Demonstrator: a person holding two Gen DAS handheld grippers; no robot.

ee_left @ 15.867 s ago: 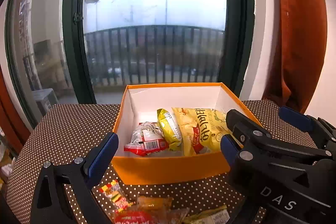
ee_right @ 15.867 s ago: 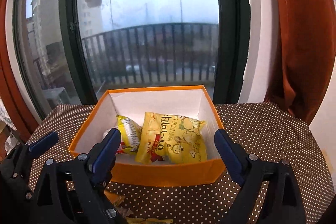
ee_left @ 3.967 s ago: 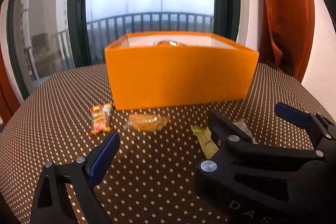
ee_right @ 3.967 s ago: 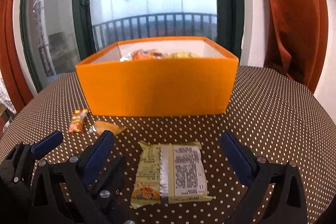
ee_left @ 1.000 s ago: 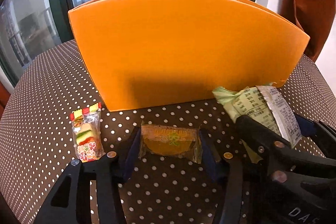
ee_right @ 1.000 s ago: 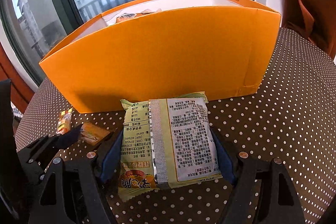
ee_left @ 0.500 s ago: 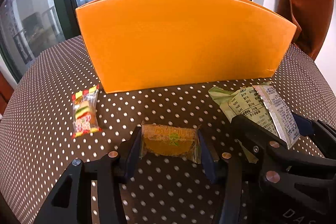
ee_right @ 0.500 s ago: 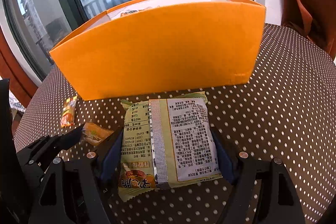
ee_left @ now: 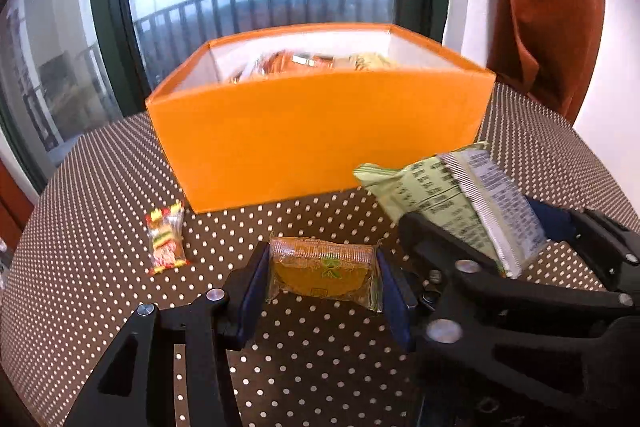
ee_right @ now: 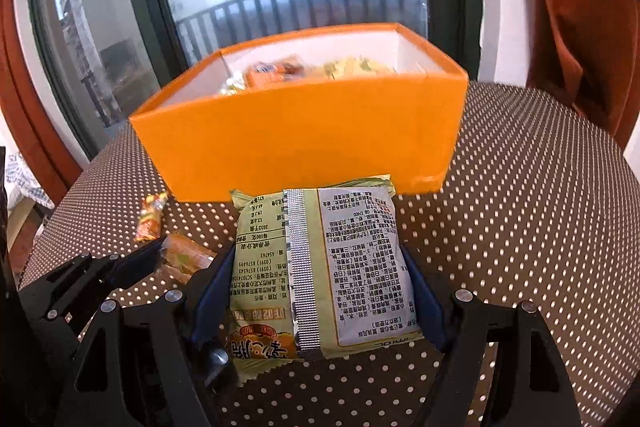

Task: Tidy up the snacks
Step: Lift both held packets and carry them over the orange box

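The left gripper (ee_left: 324,291) squeezes a small orange snack (ee_left: 324,269) between its pads, jaws fairly close together. The right gripper (ee_right: 318,287) clamps a green packet (ee_right: 320,267), jaws spread wider around it. Both snacks are held in front of the orange box (ee_left: 320,131). The packet's back has small print and a number I can read, 454762; the rest is too small. One striped candy (ee_left: 166,237) lies on the dotted tablecloth (ee_left: 100,247). The box already holds several snacks. I think three are left.
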